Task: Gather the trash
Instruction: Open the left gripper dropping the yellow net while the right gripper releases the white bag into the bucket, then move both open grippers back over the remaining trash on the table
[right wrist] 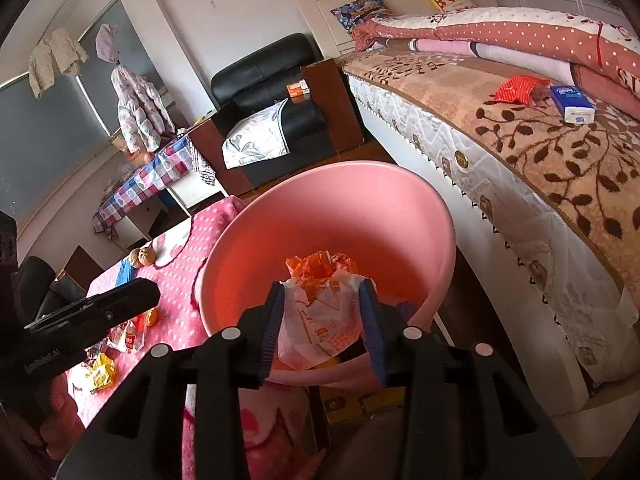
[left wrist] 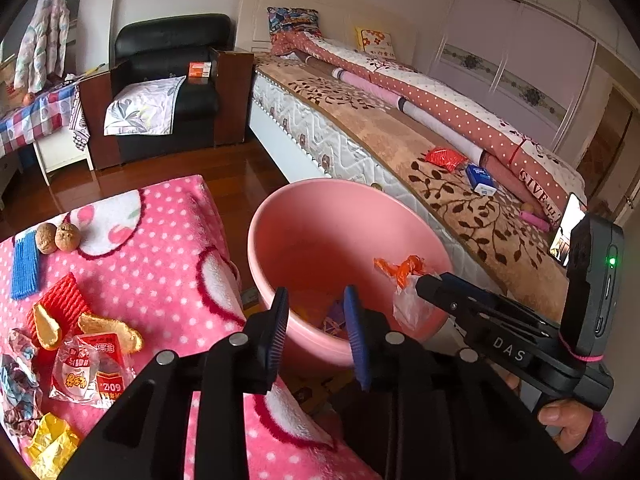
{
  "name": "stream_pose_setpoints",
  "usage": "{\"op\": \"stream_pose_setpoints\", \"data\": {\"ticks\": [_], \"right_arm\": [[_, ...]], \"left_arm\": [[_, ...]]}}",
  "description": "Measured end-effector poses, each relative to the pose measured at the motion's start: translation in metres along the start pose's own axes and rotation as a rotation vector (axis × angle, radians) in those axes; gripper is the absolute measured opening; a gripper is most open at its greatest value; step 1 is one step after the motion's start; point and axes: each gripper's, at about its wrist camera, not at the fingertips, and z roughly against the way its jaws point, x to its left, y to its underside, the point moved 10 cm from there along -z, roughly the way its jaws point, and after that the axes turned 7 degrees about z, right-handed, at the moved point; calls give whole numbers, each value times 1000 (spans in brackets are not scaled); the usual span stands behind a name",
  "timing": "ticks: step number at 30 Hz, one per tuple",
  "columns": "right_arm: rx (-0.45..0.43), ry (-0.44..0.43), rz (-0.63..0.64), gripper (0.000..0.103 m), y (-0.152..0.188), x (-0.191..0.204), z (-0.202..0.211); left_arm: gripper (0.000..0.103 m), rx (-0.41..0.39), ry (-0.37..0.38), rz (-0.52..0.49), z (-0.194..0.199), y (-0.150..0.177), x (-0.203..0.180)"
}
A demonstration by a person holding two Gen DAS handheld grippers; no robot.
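Hanging directly over the mouth of the round pink plastic basin (right wrist: 400, 216), the right gripper (right wrist: 322, 320) pinches a crumpled white-and-orange plastic wrapper (right wrist: 320, 312) between its blue-padded fingers (right wrist: 370, 320), so the drop line runs straight down into the basin, where a few scraps already lie. In the left wrist view the wrapper (left wrist: 404, 280) shows above the basin's right inner wall (left wrist: 320, 240), inside the rim. The likely next move is simply a release. The right gripper reaches in level from the near right side. The left gripper (left wrist: 316, 328) hovers at the basin's near rim, its fingers apart and holding nothing. More litter, including a clear-and-red snack packet (left wrist: 90, 368), lies on the pink polka-dot blanket (left wrist: 168, 272), nearer the left gripper.
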Motion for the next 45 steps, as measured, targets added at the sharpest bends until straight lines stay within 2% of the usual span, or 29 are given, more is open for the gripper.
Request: {"op": "stream_pose_setpoints", "data": {"ticks": [11,19,25,34,45], "right_arm": [[-4,-4,19,41,-2,8,6],[-2,-37,83,41,4,39,11],[20,-88,120,41,13,68,8],[46,-160,163,41,28,114,6],[40,-221,233,41,43,167,12]], "left_arm": [[29,-12,-11,27,13,5,11],[30,-28,-42,59,27,15,31],[31,-54,-88,72,44,25,55],[39,-131,-183,79,88,40,100],[39,-231,-314,200,155,61,171]]}}
